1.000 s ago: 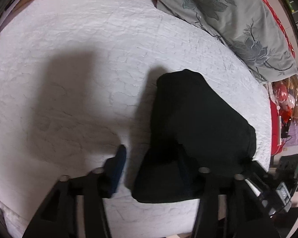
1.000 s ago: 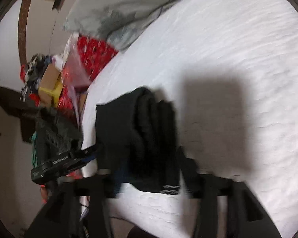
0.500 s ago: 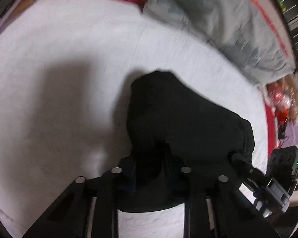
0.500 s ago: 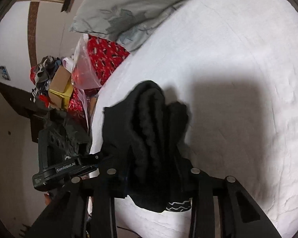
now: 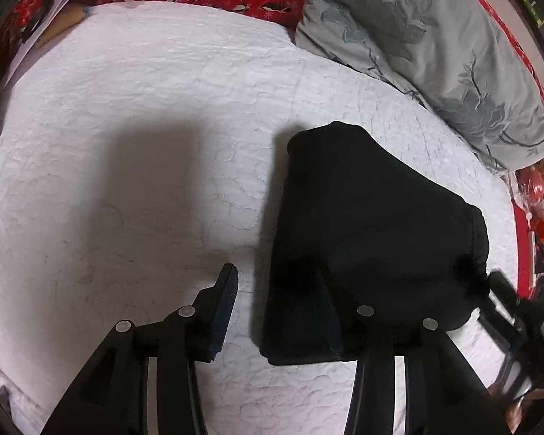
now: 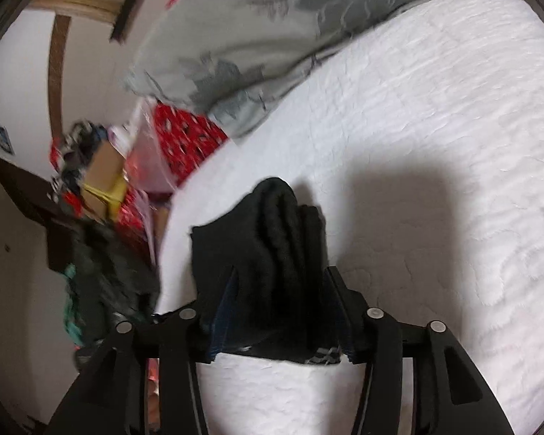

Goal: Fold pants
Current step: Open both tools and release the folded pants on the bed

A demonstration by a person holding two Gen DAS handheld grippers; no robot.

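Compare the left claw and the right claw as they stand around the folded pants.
The left claw is spread wide, while the right claw is closed in on the folded black pants. The left claw's outer finger stands free over the white quilt, clear of the cloth; the right claw has cloth bunched between both fingers. Both are black, with blue-edged pads, and work at the bundle's near edge.

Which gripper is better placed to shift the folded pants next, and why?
Right. The right gripper has its fingers around the pants; the left gripper is open, one finger on bare bedspread.
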